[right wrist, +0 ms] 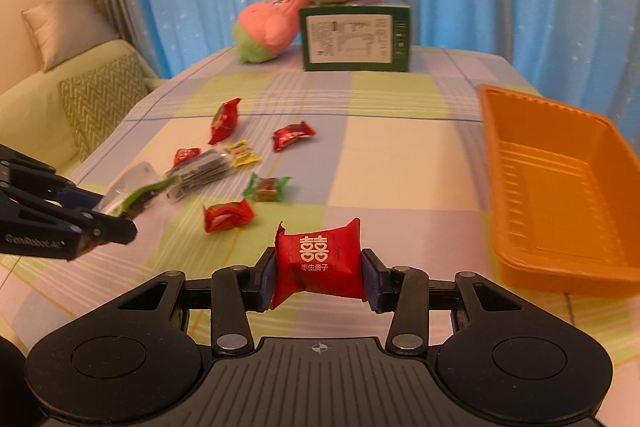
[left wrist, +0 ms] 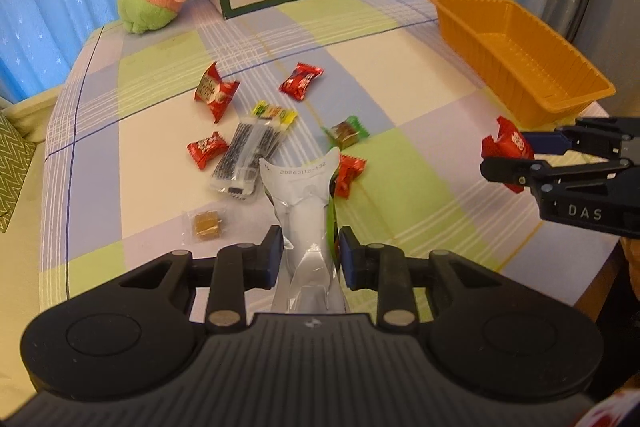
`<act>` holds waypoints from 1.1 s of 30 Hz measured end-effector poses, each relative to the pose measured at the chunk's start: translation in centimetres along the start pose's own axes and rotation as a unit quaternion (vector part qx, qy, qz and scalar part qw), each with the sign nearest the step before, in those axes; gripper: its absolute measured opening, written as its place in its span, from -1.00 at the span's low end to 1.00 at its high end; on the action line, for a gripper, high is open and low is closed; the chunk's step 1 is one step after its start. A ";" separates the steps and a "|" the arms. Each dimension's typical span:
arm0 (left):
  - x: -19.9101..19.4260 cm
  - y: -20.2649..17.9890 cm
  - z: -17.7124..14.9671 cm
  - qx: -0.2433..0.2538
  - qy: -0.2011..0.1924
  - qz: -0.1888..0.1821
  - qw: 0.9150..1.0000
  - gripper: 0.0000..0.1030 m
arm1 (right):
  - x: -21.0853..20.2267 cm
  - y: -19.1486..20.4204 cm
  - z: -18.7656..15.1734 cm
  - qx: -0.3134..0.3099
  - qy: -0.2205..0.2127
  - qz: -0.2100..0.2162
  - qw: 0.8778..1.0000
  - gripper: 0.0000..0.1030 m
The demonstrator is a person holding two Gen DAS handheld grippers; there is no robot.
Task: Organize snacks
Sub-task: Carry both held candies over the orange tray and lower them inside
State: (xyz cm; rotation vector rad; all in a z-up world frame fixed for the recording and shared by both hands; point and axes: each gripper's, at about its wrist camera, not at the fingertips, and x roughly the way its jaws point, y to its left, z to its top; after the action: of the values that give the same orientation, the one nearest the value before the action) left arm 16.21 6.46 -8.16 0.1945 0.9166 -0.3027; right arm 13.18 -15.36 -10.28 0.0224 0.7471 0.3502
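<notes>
Right gripper [right wrist: 319, 277]: we see its jaws clamped on the red wrapped sweet [right wrist: 318, 261], one pad on each short side, the packet lifted clear of the cloth.
Left gripper [left wrist: 308, 255]: we see its jaws pressed together on the silver-white sachet [left wrist: 302, 211], which stands up out of the pads toward 12 o'clock with a green edge showing at its right.
Red wrapped sweet, handling: we judge it light, with a firm block inside a crinkly film; the crimped ends give no purchase, so the body is the place to grip, as here.
Silver-white sachet, handling: we judge it thin, floppy and slick; held by one end it bends, and a pinch nearer its middle would steady it.
Orange tray [right wrist: 560, 187]: empty, at 2 o'clock in the right wrist view; thin ribbed walls that we expect to shift if knocked, so entry from above suits it.
Loose snacks [left wrist: 256, 143]: a scatter of red, yellow, green and dark packets at 11 to 12 o'clock of the left gripper, some overlapping.
Caramel cube [left wrist: 206, 225]: in clear film, lying apart at 10 o'clock.
Table edges [left wrist: 60, 147]: the checked cloth falls away at 9 o'clock and again just beyond the tray.
Open room: bare cloth between scatter and tray leaves a free path.
Green box [right wrist: 356, 39]: with plush toys, far off at 12 o'clock.
</notes>
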 end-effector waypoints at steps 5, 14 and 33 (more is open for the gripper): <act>-1.6 -2.1 1.5 -0.020 -0.024 -0.017 0.999 -0.48 | -2.4 -1.6 -0.1 0.019 -0.012 -0.013 1.000 -0.15; -3.2 -7.8 6.0 -0.020 -0.065 -0.057 0.996 -0.48 | -7.7 -6.1 2.5 0.077 -0.050 -0.034 0.995 -0.15; 1.2 -18.6 13.9 0.004 -0.077 -0.134 0.988 -0.48 | -10.9 -19.3 4.6 0.096 -0.054 -0.121 0.987 -0.15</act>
State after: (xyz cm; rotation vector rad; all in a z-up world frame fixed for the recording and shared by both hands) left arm 21.04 -15.26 -1.55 0.0538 0.7879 -0.5640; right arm 14.70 -36.51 -2.48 0.1298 0.6651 0.0437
